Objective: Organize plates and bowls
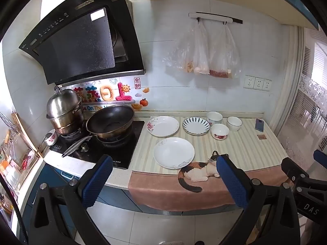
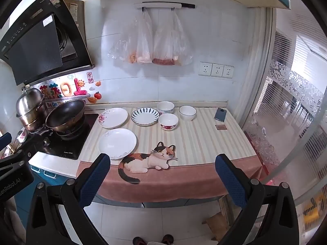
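Note:
On a striped mat [image 1: 241, 147] [image 2: 196, 138] lie three plates: a plain white plate [image 1: 173, 152] [image 2: 117, 143] nearest me, a rose-patterned plate [image 1: 163, 126] [image 2: 113, 117] behind it, and a blue-rayed plate [image 1: 196, 125] [image 2: 145, 116]. To their right stand three bowls: a rose-patterned bowl [image 1: 220, 131] [image 2: 168, 121], a white bowl [image 1: 214, 118] [image 2: 165, 107] at the back, and a blue-rimmed bowl [image 1: 234, 123] [image 2: 187, 112]. My left gripper [image 1: 164, 180] and right gripper [image 2: 163, 180] hang open in front of the counter edge, well short of the dishes, with nothing between their fingers.
A gas hob to the left carries a black wok [image 1: 110, 121] [image 2: 65, 116] and a steel steamer pot [image 1: 64, 110] [image 2: 30, 110]. A phone [image 1: 259, 125] [image 2: 220, 114] and a small brown card [image 1: 261, 136] [image 2: 221, 127] lie at the mat's right. Plastic bags [image 1: 204, 53] [image 2: 155, 40] hang above.

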### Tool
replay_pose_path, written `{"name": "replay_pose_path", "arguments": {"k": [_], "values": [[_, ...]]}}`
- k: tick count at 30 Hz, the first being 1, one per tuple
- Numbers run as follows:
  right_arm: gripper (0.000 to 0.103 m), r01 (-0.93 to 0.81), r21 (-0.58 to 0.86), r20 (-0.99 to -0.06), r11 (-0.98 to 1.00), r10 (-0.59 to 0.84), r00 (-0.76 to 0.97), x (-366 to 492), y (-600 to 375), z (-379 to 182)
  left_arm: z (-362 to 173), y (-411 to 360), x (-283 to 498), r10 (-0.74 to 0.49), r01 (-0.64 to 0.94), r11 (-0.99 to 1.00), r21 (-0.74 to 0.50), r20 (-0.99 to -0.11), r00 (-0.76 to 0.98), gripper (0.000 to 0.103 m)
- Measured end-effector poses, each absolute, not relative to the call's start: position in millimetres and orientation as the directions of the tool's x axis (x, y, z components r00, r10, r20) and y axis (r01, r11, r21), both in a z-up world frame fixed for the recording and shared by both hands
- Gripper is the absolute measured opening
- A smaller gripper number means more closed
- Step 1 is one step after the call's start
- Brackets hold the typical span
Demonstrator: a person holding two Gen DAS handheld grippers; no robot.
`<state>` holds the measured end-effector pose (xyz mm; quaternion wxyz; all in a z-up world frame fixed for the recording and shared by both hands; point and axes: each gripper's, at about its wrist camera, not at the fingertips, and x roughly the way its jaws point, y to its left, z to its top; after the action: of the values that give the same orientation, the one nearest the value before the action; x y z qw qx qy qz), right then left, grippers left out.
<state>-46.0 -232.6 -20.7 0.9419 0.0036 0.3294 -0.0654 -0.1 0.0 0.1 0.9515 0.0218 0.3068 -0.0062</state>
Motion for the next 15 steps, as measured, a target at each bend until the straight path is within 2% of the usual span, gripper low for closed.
{"name": "replay_pose_path", "arguments": {"k": [15], "values": [[0.103,0.127,-0.033,-0.615,0.991,-0.120,0.779,-49.7,-234.5,-22.1,-0.1,-0.3,0.3,0.002,0.024,0.999,0.037,-0.579,0.815,0.103]]}}
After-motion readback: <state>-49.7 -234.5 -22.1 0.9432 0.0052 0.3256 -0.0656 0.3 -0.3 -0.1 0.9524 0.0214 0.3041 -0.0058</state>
